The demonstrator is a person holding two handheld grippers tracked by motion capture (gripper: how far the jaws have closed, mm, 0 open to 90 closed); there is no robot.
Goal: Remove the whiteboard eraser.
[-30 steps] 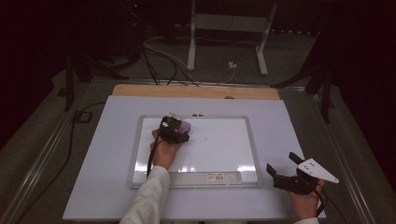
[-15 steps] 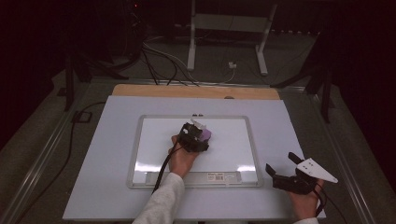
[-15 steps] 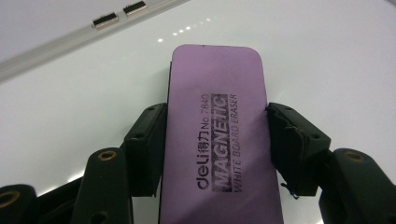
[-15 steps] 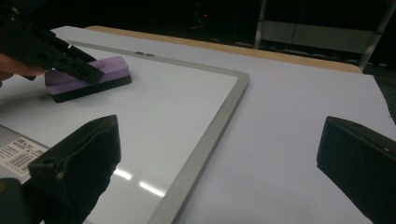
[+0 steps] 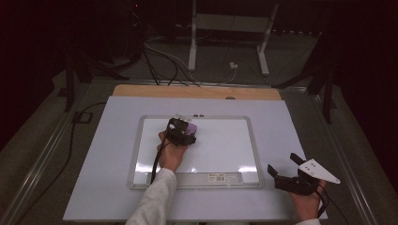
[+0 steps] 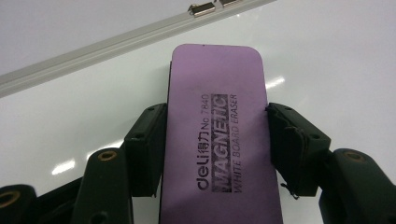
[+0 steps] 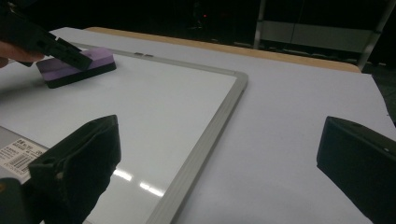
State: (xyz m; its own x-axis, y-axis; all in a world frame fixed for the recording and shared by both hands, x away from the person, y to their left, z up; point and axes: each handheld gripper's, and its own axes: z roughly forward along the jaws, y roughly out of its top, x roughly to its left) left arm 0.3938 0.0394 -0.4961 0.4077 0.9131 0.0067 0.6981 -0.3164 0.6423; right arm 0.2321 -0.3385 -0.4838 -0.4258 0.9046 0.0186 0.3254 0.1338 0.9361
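A purple magnetic whiteboard eraser lies flat on the whiteboard, near its far rim. My left gripper is shut on the eraser, one black pad pressing each long side. The same eraser sits left of the board's middle in the high view, and in the right gripper view the eraser shows at far left under the other gripper. My right gripper rests off the board at the table's front right, its jaws wide apart with nothing between them.
The whiteboard's silver frame runs diagonally in front of my right gripper. Two small metal clips sit on the far rim. A wooden strip edges the table's far side, with cables and stand legs on the floor beyond.
My left gripper slid the eraser right along the board's upper part, then back to the left a little. The right gripper stayed still.
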